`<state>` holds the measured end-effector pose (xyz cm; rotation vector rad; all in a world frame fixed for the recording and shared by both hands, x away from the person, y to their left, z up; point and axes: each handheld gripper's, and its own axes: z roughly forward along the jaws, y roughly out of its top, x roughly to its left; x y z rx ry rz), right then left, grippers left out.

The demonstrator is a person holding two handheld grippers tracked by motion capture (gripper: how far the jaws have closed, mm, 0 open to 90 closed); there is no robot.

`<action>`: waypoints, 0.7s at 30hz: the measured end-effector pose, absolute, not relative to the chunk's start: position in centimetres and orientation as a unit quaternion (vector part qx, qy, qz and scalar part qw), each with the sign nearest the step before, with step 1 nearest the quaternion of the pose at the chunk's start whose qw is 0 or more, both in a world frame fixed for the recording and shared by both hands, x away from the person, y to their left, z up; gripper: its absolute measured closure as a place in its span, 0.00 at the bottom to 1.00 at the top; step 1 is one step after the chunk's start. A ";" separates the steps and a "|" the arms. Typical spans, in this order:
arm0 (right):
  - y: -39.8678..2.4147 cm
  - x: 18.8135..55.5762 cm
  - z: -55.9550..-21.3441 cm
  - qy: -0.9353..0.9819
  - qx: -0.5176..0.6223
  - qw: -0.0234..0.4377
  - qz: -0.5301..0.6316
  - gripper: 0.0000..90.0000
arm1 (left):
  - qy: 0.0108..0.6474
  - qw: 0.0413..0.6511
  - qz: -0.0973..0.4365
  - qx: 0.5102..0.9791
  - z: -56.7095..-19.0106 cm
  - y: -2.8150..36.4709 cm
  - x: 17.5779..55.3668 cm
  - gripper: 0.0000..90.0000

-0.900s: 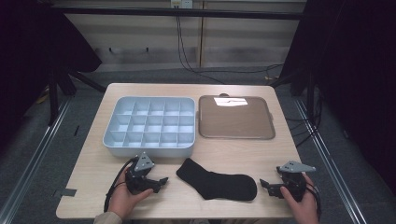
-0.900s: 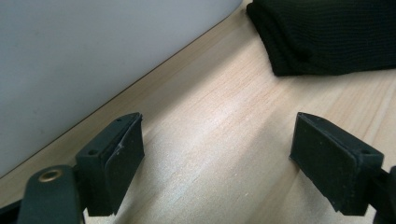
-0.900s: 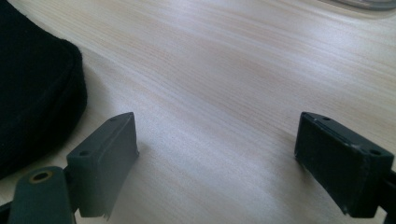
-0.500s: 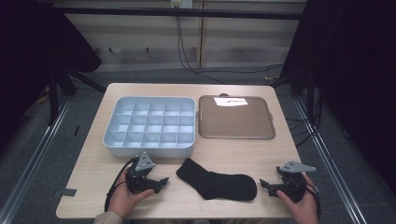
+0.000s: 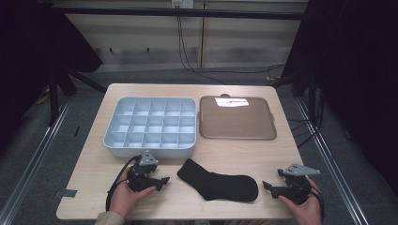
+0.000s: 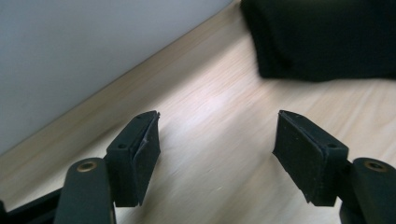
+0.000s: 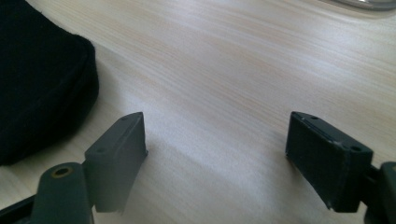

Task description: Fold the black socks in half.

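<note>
Nothing is done yet, by the look of it. The black sock (image 5: pixel 218 183) lies flat near the front edge of the table (image 5: pixel 281 154), untouched, between the two claws. The left gripper (image 5: pixel 162 180) sits just left of it, jaws wide and empty; the right gripper (image 5: pixel 266 186) just right of its toe, also wide and empty. The grey divided tray (image 5: pixel 150 124) and brown tray (image 5: pixel 237 117) sit farther back, both without contents. Grasping the sock is still ahead.
</note>
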<state>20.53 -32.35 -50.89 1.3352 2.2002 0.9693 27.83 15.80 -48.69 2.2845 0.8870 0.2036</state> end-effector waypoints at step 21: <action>-31.4 18.0 -50.1 0.809 0.430 0.174 0.361 0.47 | 0.345 0.349 0.034 0.870 -46.8 11.7 29.3 0.46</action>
